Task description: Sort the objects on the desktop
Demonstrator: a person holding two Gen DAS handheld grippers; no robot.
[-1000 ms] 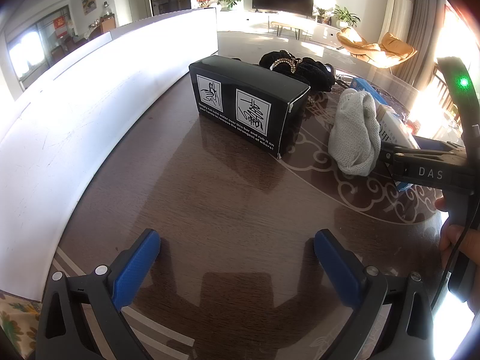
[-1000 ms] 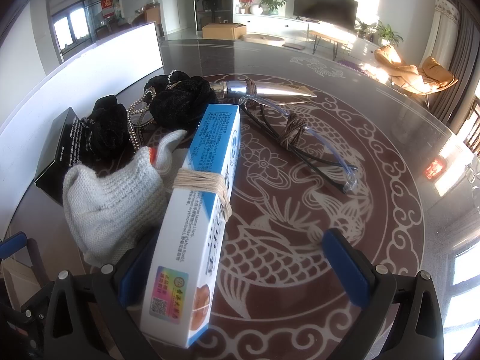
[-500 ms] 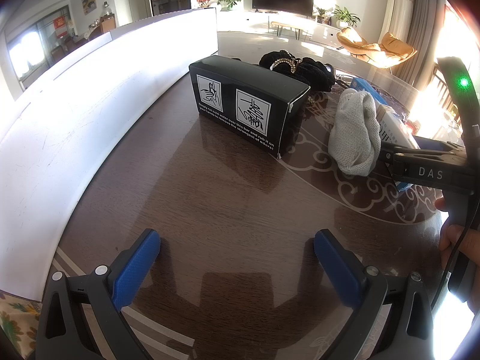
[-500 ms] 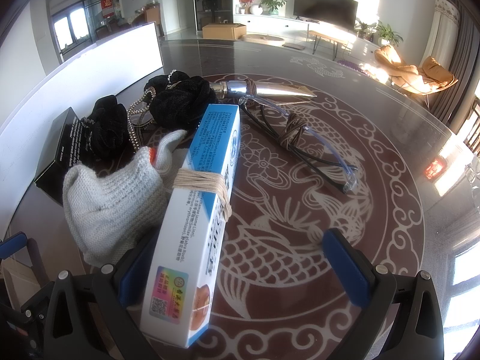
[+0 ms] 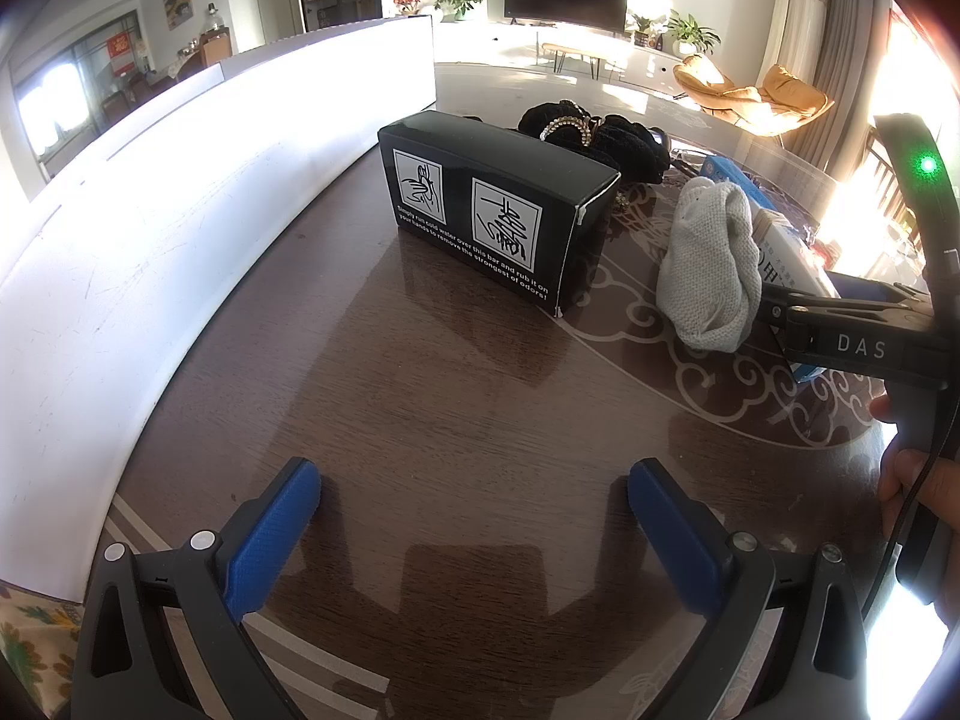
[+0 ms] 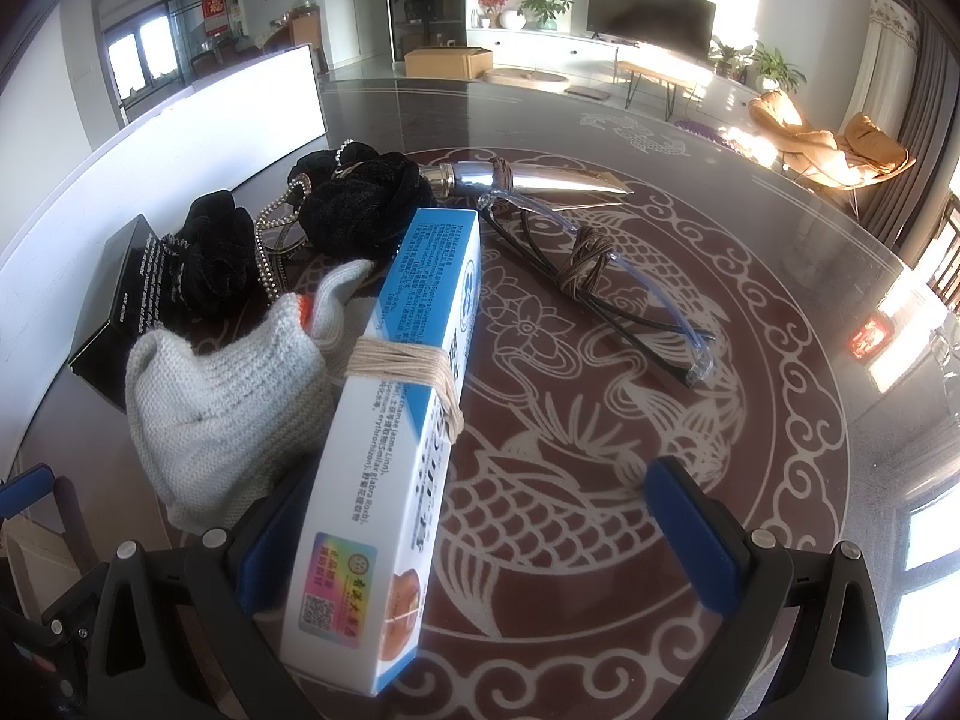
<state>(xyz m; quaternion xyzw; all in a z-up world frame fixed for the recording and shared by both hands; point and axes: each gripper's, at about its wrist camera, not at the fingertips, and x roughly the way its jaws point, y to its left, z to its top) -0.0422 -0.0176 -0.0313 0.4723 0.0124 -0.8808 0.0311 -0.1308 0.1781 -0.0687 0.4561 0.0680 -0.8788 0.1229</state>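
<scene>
Right gripper (image 6: 480, 531), fingers wide, straddles the long blue-and-white string-tied carton (image 6: 396, 420): centre before closing; left gripper (image 5: 474, 528) wide, idle.

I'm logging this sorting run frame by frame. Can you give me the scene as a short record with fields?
surface: dark glossy table with white dragon pattern
left gripper: open, empty, over bare tabletop
right gripper: open, around the near end of the blue-white carton
carton detail: string wound around its middle
beside carton: grey knit glove
behind: black box, black scrunchies, silver tube, glasses
</scene>
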